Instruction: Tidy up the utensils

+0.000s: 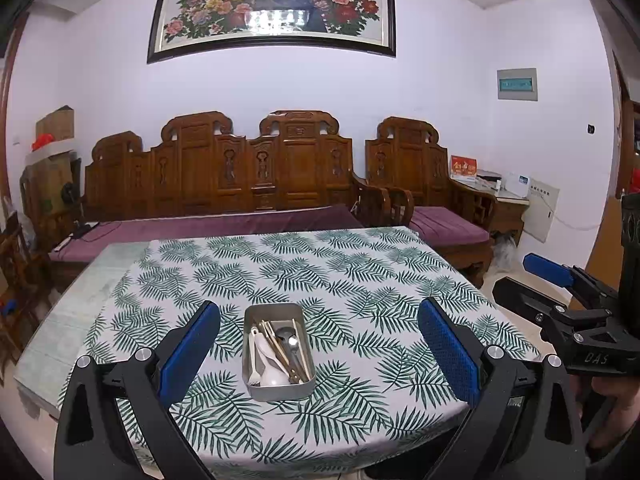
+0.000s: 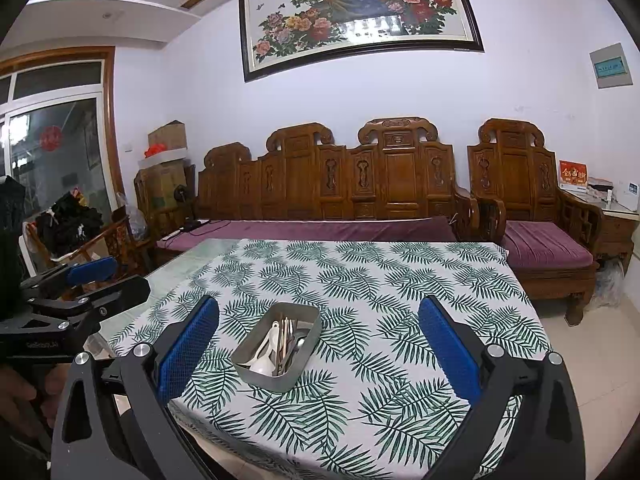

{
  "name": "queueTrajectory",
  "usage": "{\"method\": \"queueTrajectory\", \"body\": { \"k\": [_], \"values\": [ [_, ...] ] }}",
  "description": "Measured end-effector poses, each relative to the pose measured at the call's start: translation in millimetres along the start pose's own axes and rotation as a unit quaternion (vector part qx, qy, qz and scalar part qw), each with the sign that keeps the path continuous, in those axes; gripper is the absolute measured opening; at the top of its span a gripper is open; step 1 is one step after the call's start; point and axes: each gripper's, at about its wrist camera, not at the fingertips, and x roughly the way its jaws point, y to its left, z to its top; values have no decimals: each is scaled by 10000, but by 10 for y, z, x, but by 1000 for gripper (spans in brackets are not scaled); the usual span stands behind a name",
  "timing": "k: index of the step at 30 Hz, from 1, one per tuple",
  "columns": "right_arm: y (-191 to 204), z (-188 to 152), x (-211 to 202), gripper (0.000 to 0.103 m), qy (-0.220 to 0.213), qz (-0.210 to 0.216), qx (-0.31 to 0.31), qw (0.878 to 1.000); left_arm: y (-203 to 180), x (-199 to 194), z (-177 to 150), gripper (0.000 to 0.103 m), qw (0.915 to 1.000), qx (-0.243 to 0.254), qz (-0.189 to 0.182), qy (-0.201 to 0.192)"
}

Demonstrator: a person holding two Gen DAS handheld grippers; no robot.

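Observation:
A metal rectangular tin [image 1: 249,360] sits near the front of the table on a leaf-print cloth [image 1: 340,280]. It holds white plastic spoons [image 1: 266,354], wooden chopsticks [image 1: 280,346] and a metal spoon [image 1: 290,340]. It also shows in the right wrist view [image 2: 294,372]. My left gripper [image 1: 320,316] is open and empty, raised in front of the tin. My right gripper [image 2: 319,314] is open and empty, to the right of the left one; it shows at the right edge of the left wrist view [image 1: 552,276].
The cloth leaves a bare strip of table [image 1: 80,304] on the left. A carved wooden sofa [image 1: 224,184] with purple cushions and a matching armchair [image 1: 432,188] stand behind the table. Boxes [image 2: 166,160] are stacked at the left.

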Motion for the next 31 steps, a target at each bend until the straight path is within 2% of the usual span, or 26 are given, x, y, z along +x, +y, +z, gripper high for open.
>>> {"method": "queueTrajectory", "body": {
  "k": [31],
  "values": [
    [43, 10, 1, 100, -16, 13, 17, 10000, -14, -2, 14, 95, 10000, -14, -4, -6]
  ]
}}
